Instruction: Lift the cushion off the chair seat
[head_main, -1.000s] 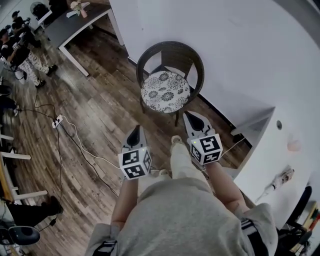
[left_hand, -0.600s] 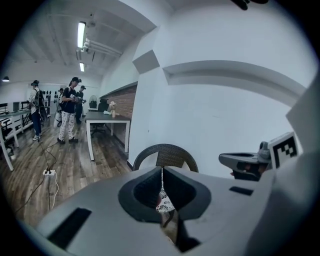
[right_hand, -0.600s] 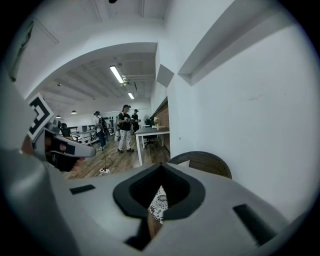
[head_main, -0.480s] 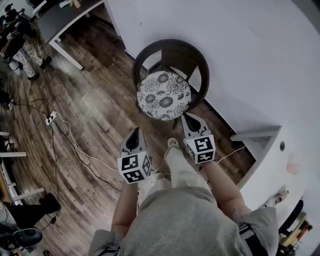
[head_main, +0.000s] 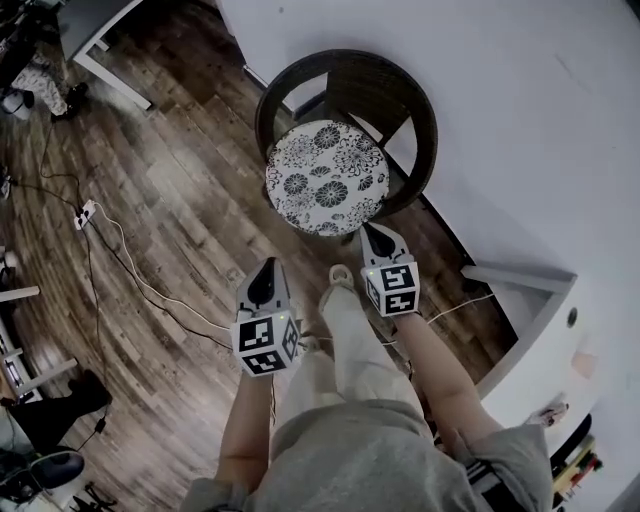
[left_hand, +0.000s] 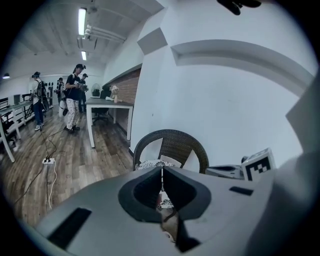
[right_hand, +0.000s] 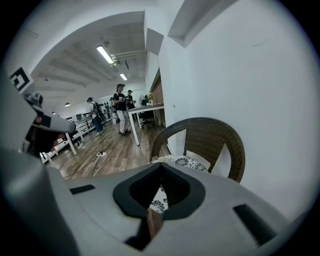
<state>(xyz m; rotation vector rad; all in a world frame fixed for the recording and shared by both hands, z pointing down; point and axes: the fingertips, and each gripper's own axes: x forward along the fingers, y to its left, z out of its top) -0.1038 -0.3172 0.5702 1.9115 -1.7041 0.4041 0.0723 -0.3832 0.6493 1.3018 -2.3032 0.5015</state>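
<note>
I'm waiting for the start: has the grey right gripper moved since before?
Yes: the right gripper has come closer to the round flowery cushion on the wicker chair.

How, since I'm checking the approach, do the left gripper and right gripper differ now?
The right gripper reaches nearly to the cushion's front edge; the left gripper sits farther back, over bare floor. The right gripper faces the chair's front; the left gripper stands off to one side of it. Both are shut, empty and aimed toward the chair.
</note>
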